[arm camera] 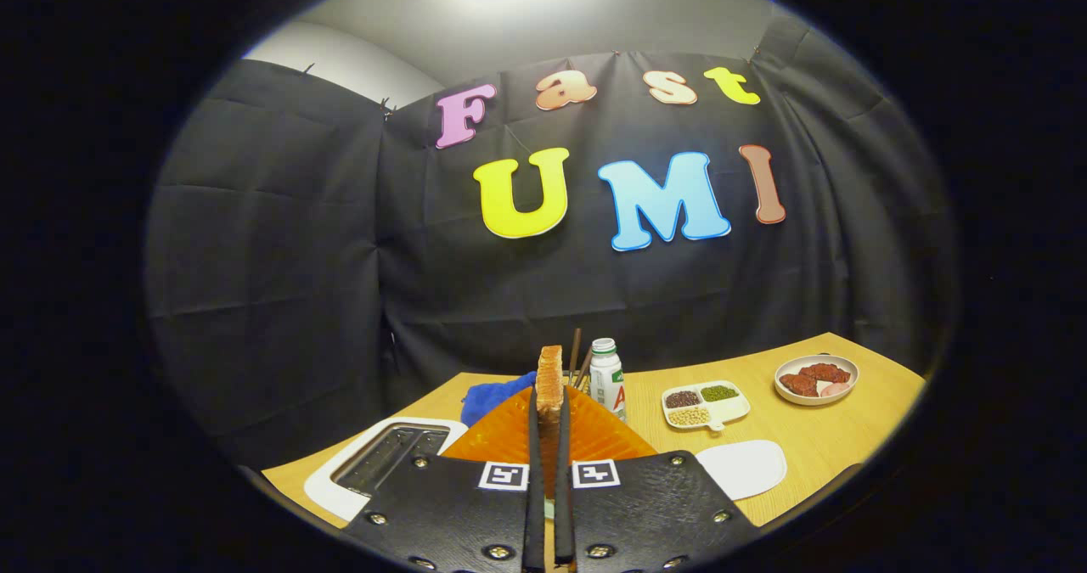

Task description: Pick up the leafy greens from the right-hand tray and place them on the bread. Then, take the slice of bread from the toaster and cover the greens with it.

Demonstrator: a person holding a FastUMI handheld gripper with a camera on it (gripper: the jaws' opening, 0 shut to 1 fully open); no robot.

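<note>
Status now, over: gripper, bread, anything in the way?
Gripper shut on bread slice, held upright on edge. Toaster beside the fingers, orange plate just beyond them. Nothing in the way.

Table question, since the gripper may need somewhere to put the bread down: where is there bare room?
The gripper is shut on the bread slice. Bare table lies between the white empty plate, the divided bean tray and the meat bowl. It is crowded around the orange plate, toaster, bottle and blue cloth.
</note>
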